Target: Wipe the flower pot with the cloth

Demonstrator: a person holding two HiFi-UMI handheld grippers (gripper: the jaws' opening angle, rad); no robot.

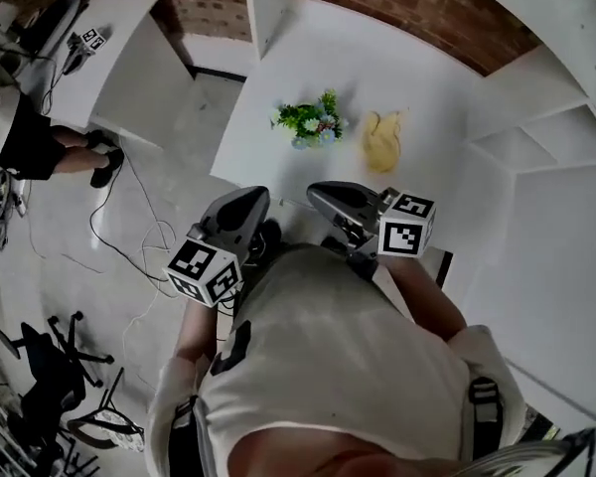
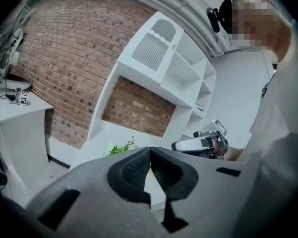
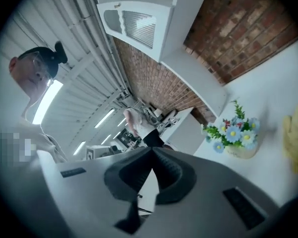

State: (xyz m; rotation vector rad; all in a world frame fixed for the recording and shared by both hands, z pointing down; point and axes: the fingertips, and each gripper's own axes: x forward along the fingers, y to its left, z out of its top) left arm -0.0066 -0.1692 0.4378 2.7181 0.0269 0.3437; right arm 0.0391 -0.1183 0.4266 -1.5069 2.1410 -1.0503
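A small flower pot [image 1: 312, 124] with green leaves and blue and white flowers stands on the white table [image 1: 397, 78]; the right gripper view shows the pot [image 3: 238, 135] at the right. A yellow cloth [image 1: 383, 140] lies crumpled just right of the pot, and the cloth [image 3: 295, 133] shows at the right edge of that view. My left gripper [image 1: 250, 201] is shut and empty, short of the table's near edge. My right gripper [image 1: 328, 195] is also shut and empty, at the near edge. In the left gripper view the leaves [image 2: 120, 147] peek above my shut left gripper [image 2: 150, 150].
White shelving [image 1: 536, 137] stands right of the table. A second white desk [image 1: 119, 63] sits at the far left with a seated person [image 1: 50, 147] beside it. Cables [image 1: 139, 241] trail on the floor, and a black office chair [image 1: 55, 366] stands at the lower left.
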